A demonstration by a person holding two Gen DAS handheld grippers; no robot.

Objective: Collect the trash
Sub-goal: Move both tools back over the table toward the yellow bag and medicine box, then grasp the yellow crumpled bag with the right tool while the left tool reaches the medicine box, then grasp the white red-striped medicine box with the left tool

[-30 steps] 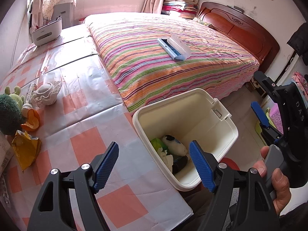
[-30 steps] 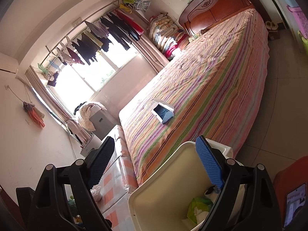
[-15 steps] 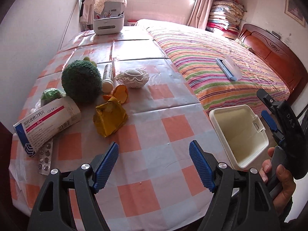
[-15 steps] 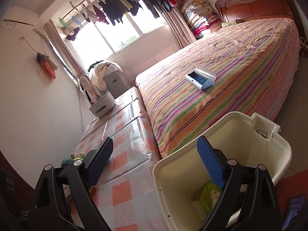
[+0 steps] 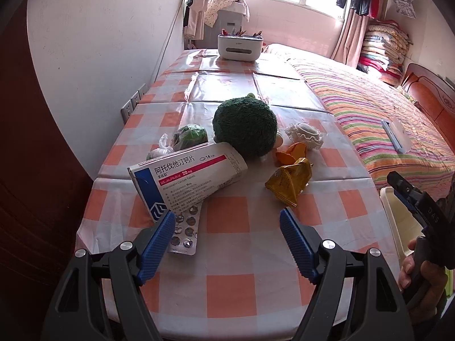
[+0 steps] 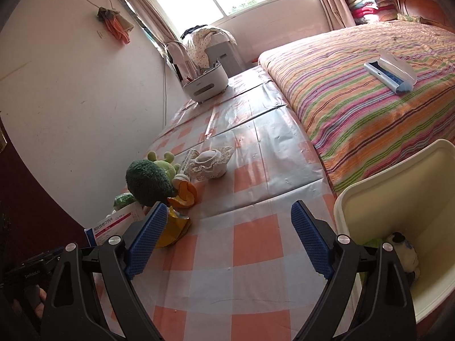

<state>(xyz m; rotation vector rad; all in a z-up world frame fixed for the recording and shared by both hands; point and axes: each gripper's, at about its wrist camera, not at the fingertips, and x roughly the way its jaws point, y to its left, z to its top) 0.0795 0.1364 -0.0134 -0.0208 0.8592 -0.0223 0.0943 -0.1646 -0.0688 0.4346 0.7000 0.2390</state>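
1. A crumpled yellow wrapper lies on the checked tablecloth just ahead of the left gripper, slightly toward its right finger; orange peel sits just beyond the wrapper.
2. A white-and-pink medicine box rests ahead of the left finger, its near corner overlapping a silver blister pack that runs beside that fingertip.
3. Behind the box stand a dark green plush ball, a small bagged green item and a lace-trimmed dish.
4. The left gripper hovers with its blue pads spread wide, holding nothing and touching nothing that can be seen.
5. The right gripper is likewise spread and empty; the cream bin stands immediately to its right, off the table's edge, with what appears to be earlier trash at the bottom, partly hidden behind the finger.
6. Bare cloth lies between and below both sets of fingers; the table's near edge curves just under the left gripper, the wall closes the left side, and the striped bed borders the right.
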